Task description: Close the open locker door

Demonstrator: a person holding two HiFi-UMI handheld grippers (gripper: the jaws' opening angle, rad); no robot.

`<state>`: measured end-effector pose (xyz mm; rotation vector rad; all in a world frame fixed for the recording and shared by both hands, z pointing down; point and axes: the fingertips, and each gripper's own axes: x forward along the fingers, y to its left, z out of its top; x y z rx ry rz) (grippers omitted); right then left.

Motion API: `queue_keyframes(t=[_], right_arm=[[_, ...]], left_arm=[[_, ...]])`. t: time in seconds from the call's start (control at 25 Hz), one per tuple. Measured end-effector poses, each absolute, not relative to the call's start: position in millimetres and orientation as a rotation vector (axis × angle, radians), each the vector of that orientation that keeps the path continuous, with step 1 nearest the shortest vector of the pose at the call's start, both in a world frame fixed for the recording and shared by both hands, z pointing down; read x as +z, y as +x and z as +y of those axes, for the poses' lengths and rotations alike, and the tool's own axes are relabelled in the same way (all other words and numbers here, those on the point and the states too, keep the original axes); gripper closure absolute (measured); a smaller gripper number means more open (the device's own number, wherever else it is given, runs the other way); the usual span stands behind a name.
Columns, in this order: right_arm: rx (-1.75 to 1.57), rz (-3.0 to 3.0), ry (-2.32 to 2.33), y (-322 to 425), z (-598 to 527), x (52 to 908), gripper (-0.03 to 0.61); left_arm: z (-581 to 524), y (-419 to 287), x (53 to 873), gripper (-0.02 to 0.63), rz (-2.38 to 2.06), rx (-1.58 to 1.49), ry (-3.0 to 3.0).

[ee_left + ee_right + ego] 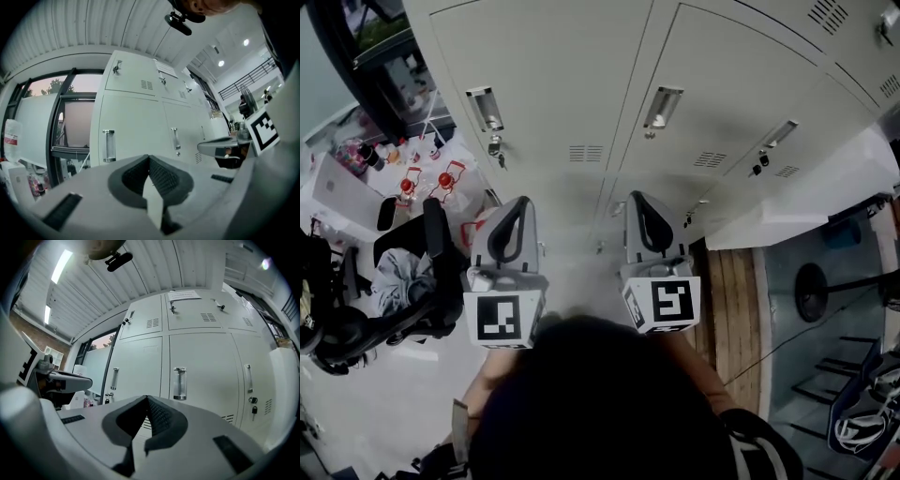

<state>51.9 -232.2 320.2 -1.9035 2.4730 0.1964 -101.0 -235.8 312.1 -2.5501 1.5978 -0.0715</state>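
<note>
Locker doors [544, 84] of pale grey steel fill the upper half of the head view, and the three straight ahead, each with a chrome handle [485, 108], sit flush. At lower left, the left gripper [521, 202] has its jaws pinched together on nothing. To its right, the right gripper [637, 197] is likewise closed and empty. At far right a white panel [806, 202] juts from the bank, possibly an open door. The scene fits a door already pushed home ahead, or one at the right waiting for a push.
</note>
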Motion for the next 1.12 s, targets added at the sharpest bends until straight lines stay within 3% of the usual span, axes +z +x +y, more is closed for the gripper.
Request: queue_keyframes(t=[1.12], right_arm=[[0.204,2.506,-1.816,64.1,-245.8,316.9,0.563]], left_arm=[[-243.5,-71.3,313.2,0.612,1.583,-0.13,-2.522]])
